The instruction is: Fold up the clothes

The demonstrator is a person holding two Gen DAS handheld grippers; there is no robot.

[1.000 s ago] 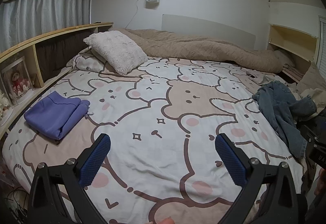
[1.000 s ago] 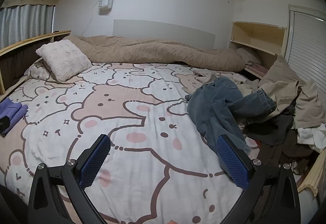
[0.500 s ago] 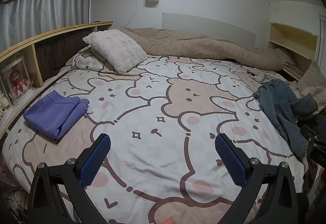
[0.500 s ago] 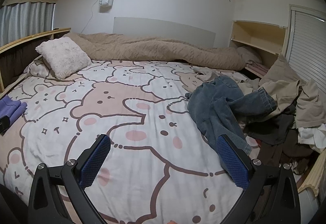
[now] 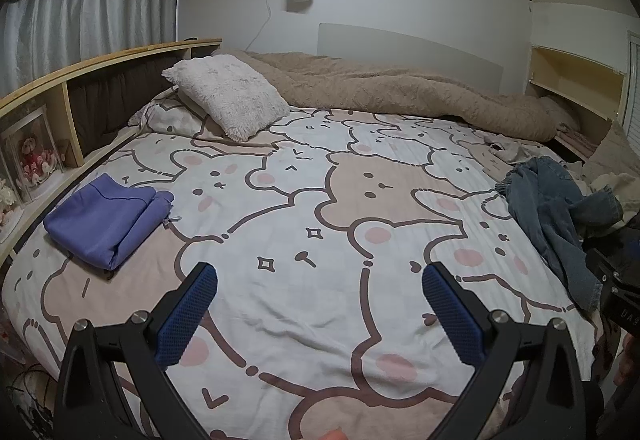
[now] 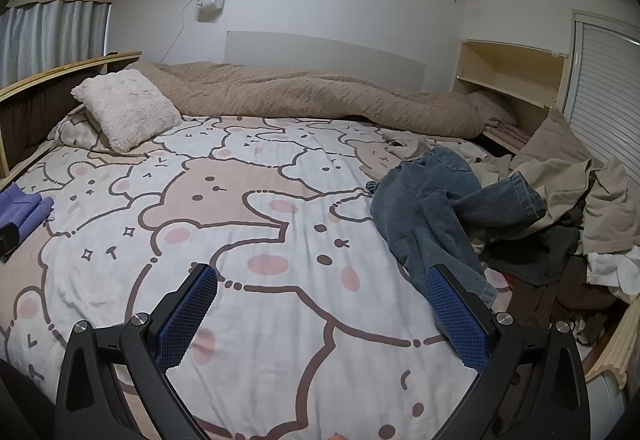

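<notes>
Jeans (image 6: pixel 436 215) crumpled on right side of bed (image 5: pixel 320 240), beside mixed clothes pile (image 6: pixel 568 224); purple garment (image 5: pixel 104 220) already folded at left edge. Both tools empty, jaws spread wide: left tool (image 5: pixel 320 304), right tool (image 6: pixel 320 304), hovering over bare sheet. Next grab best aimed at waistband or a hem, then dragged to open sheet for flattening. Versus earlier frames: right view shifted slightly closer to jeans; clothes unmoved.
</notes>
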